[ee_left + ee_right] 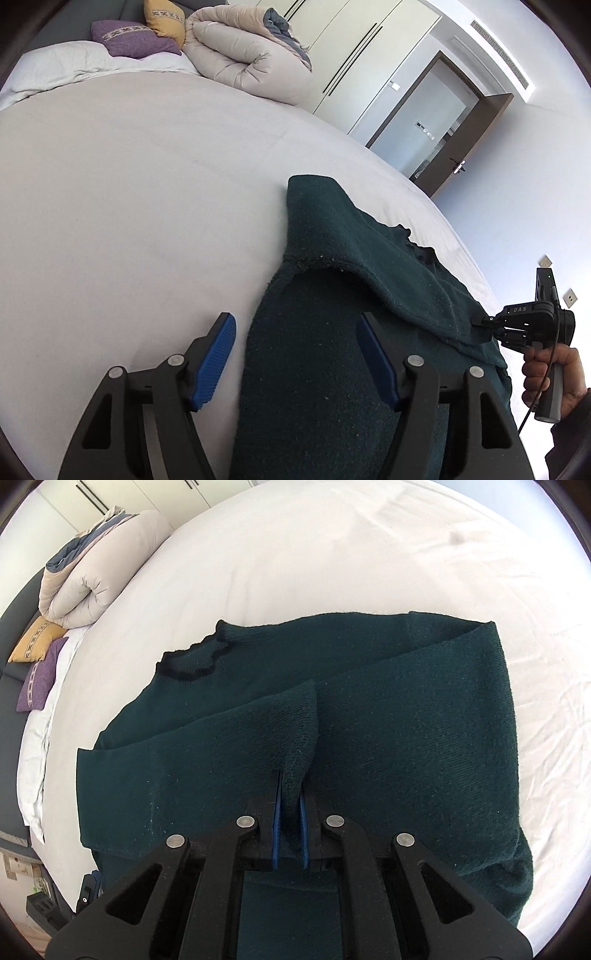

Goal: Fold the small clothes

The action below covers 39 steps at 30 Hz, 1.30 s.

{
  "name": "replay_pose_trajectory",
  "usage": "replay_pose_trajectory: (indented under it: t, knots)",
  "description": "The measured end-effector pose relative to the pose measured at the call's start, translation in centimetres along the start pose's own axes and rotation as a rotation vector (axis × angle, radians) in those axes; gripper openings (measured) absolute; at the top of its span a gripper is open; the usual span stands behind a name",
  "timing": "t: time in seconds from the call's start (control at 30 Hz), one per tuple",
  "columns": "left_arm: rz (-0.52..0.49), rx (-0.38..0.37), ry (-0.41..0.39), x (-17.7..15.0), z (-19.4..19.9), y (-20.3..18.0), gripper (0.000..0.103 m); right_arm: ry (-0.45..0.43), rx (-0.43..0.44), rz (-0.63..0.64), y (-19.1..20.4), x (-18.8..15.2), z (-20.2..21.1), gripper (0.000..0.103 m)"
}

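My right gripper (290, 794) pinches the sleeve (258, 731) over the green sweater (406, 738) on the bed (295, 554); I should lay it flat across the sweater's chest. My left gripper (295, 354) hangs wide.

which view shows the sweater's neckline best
The right wrist view: the black-trimmed neckline of the dark green sweater lies fully open to view on the bed. The left wrist view shows only a thin, foreshortened sliver of it.
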<state>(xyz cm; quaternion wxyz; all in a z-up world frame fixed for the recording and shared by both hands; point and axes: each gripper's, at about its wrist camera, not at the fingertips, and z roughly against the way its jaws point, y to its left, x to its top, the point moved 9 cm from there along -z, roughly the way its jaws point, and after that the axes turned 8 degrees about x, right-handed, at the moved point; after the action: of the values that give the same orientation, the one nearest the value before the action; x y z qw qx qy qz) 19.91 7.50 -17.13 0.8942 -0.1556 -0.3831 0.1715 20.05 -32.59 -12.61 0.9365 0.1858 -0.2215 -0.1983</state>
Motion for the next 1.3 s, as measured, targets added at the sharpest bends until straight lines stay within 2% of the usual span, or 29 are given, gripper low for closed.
replay_pose_trajectory:
  t: [0.33,0.73,1.03,1.13,1.23,1.3]
  knots:
    - [-0.019,0.016,0.017,0.0,-0.3,-0.3,0.068,-0.032,-0.084,0.068,-3.5,-1.6,1.7,0.007]
    - [-0.027,0.019,0.020,-0.1,-0.6,-0.6,0.068,-0.033,-0.098,0.079,-4.4,-1.9,2.0,0.007]
    - [-0.013,0.012,0.036,0.0,-0.6,-0.9,0.065,-0.041,-0.072,0.048,-5.3,-1.9,1.7,0.007]
    - [-0.002,-0.008,0.043,1.2,0.3,-1.4,0.064,-0.021,-0.064,0.060,-5.8,-2.2,0.9,0.007]
    - [-0.003,-0.056,0.010,4.3,1.3,-2.6,0.064,-0.016,-0.006,0.023,-6.5,-2.1,0.7,0.007]
    - [-0.010,-0.106,0.034,6.7,0.3,-3.6,0.063,-0.014,0.038,-0.004,-7.0,-2.0,0.6,0.007]
